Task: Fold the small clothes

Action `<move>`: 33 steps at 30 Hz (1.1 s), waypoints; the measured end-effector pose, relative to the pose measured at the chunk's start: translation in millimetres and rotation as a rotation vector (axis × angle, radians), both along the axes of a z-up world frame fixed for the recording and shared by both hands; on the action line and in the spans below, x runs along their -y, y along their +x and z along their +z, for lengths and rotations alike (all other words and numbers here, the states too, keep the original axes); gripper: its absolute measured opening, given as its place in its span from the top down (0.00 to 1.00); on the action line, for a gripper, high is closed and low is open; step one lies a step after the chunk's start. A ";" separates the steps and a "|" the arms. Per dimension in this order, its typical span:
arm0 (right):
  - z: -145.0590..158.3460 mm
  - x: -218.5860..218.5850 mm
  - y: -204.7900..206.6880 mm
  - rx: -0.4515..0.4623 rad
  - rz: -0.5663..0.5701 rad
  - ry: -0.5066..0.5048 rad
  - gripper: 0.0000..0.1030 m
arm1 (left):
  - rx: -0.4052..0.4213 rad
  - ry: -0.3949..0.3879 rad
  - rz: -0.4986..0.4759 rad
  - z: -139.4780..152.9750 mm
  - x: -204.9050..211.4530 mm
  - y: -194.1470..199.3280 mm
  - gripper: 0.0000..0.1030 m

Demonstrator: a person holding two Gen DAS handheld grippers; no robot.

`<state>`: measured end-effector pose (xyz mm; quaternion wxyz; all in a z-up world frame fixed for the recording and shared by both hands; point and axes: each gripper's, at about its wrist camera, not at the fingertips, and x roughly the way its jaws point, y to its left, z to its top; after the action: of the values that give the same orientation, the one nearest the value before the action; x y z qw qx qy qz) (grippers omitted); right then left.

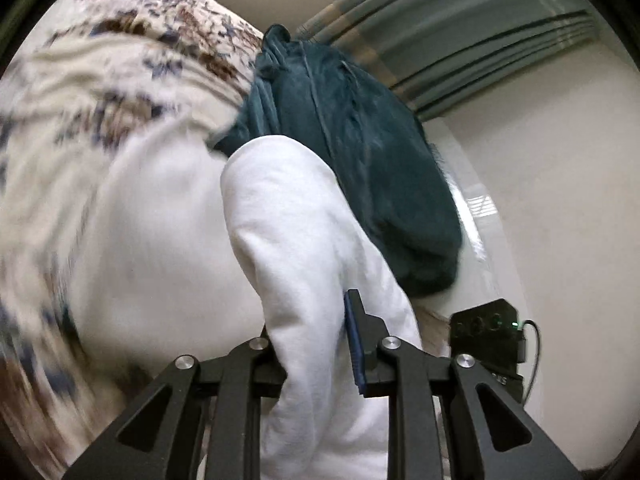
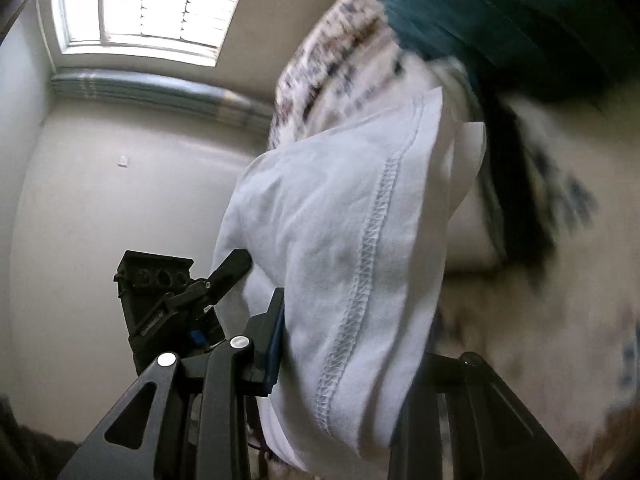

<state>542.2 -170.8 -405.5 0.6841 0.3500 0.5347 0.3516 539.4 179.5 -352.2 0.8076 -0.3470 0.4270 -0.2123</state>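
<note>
Left wrist view: the left tool [image 1: 316,344] is closed down on a fold of the white garment [image 1: 288,240], with cloth bulging up and out between its fingers; only the right-hand finger with its blue pad [image 1: 355,344] shows, the other being buried in fabric. The garment appears lifted clear — the grip low on the fold looks chosen so the cloth hangs and can be spread. Behind it lies a teal fleece garment [image 1: 352,160], resting on a floral-patterned bedcover [image 1: 120,60]. The bedcover is blurred, so its details are unreliable. To the right, the other tool's black camera housing [image 1: 486,332] sits close beside the white cloth.

Right wrist view: the right tool [image 2: 320,344] is likewise clamped on the white garment [image 2: 340,220], a stitched hem seam [image 2: 368,248] running down the held panel. One finger with a blue pad [image 2: 274,344] shows at the left; the opposite finger is covered by cloth. The left tool's finger [image 2: 232,268] pinches the same garment just beside this grip — judged as two holds on one edge, set near each other for pulling apart to straighten the hem before folding. The teal fleece garment [image 2: 500,12] and bedcover [image 2: 332,52] sit beyond, below a window [image 2: 152,4].
</note>
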 end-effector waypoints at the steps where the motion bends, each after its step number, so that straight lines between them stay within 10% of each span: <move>1: -1.4 -15.0 20.9 0.012 -0.011 -0.003 0.68 | -0.009 0.020 -0.002 -5.5 -10.2 26.4 0.82; 11: -83.1 -80.0 142.2 -0.113 -0.068 -0.129 0.59 | -0.183 0.156 -0.007 -79.7 -44.3 100.4 0.58; 14: -71.4 -64.9 136.3 -0.075 -0.140 -0.236 0.42 | -0.138 0.286 0.059 -58.0 -53.0 75.4 0.45; 22: -6.0 -92.1 78.2 0.201 -0.176 -0.469 0.43 | -0.096 0.522 0.018 -64.6 -9.3 27.9 0.40; 25: -14.4 -117.2 54.7 0.219 -0.088 -0.540 0.61 | -0.151 0.541 0.029 -85.9 -7.0 15.3 0.40; 33: -44.6 -127.3 27.0 0.156 -0.049 -0.634 0.62 | -0.141 0.551 0.067 -72.8 -7.5 -9.1 0.40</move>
<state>569.2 -43.5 -450.1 0.8062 0.1041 0.5550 0.1768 530.4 186.9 -425.0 0.8465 -0.1421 0.5118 -0.0367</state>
